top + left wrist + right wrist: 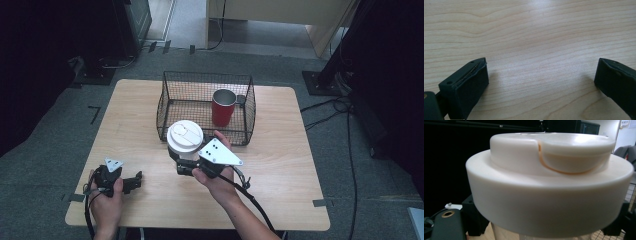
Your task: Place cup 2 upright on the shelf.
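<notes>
A clear cup with a thick white lid [185, 136] hangs just above the wooden table [280, 150], in front of the wire basket [165, 107]. My right gripper [184, 159] is shut on the cup's body below the lid. In the right gripper view the lid [549, 185] looms close and upright, and a black finger [475, 220] shows on either side of the cup. My left gripper [134, 182] rests low at the table's near left. Its jaws stand wide open over bare wood [541, 77] with nothing between them.
A red metal tumbler [223, 107] stands upright inside the basket, at its right side. Black equipment stands and cables lie on the floor beyond the table's far and right edges.
</notes>
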Tool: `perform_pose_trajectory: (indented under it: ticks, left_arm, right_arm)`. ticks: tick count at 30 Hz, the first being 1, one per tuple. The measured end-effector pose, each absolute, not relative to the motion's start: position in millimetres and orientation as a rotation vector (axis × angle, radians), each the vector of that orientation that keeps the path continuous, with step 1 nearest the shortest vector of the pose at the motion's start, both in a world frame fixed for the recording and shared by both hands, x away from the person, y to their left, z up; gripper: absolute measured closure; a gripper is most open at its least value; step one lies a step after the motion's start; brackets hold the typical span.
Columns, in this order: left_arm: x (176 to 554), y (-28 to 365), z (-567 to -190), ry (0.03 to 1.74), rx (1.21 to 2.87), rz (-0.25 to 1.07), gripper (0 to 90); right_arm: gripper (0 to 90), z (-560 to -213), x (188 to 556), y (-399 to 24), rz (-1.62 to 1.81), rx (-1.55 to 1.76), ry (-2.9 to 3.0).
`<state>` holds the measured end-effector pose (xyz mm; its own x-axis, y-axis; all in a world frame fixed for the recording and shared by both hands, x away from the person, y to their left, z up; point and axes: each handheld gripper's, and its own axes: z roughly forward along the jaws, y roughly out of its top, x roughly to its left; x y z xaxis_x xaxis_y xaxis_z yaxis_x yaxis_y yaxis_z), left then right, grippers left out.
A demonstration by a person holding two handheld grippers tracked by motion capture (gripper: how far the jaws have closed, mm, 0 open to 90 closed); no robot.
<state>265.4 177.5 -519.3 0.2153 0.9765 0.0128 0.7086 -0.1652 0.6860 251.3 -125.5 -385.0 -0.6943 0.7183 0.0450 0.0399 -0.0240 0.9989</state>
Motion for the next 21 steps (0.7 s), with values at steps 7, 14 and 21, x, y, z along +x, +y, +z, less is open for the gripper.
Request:
perform_pose_trajectory:
  ticks: [7,14,21]
  left_arm:
    - [265,178,-519,1.553,1.943,0.630,0.0]
    - [265,178,-519,1.553,1.944,0.630,0.0]
    - [265,178,-519,1.553,1.944,0.630,0.0]
  right_arm:
    - [15.9,-374,259,-128,1.760,0.784,1.722]
    - [15.9,-365,273,-131,1.738,0.787,1.687]
    - [15.9,-357,285,-130,1.718,0.793,1.665]
